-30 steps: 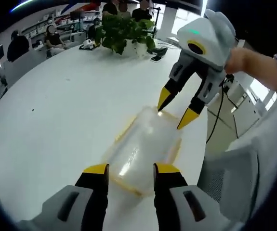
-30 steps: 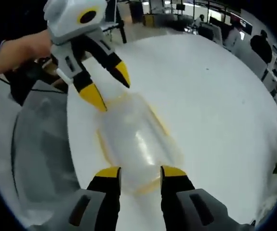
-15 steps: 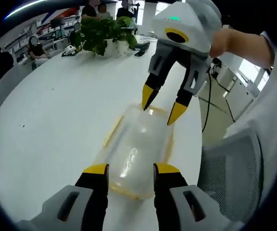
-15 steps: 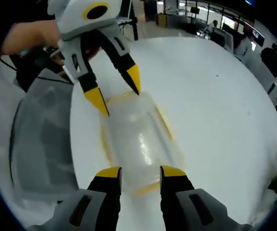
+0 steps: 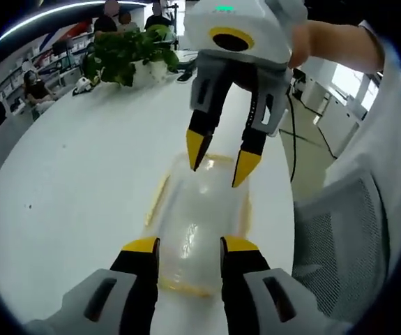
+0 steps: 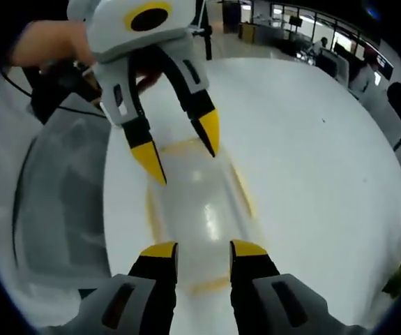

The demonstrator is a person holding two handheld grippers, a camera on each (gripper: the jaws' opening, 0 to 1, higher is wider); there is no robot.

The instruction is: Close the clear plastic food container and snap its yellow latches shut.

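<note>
A clear plastic food container (image 5: 199, 223) with yellow latches along its edges lies with its lid on, near the edge of a white round table (image 5: 81, 174). My left gripper (image 5: 185, 246) is open, its jaws standing over the container's near end. From the far side my right gripper (image 5: 217, 159) comes in, open, its yellow tips over the container's other end. In the right gripper view the same container (image 6: 200, 209) lies lengthwise between my right gripper (image 6: 204, 251), open at its near end, and the left gripper (image 6: 183, 150) above its far end.
A potted green plant (image 5: 127, 52) stands at the table's far side, with people seated beyond it. A grey mesh chair (image 5: 333, 237) stands beside the table edge next to the container. A person's hand (image 5: 339, 49) holds the right gripper.
Both grippers have drawn closer together over the container, each now nearer its own end. The container itself lies where it was.
</note>
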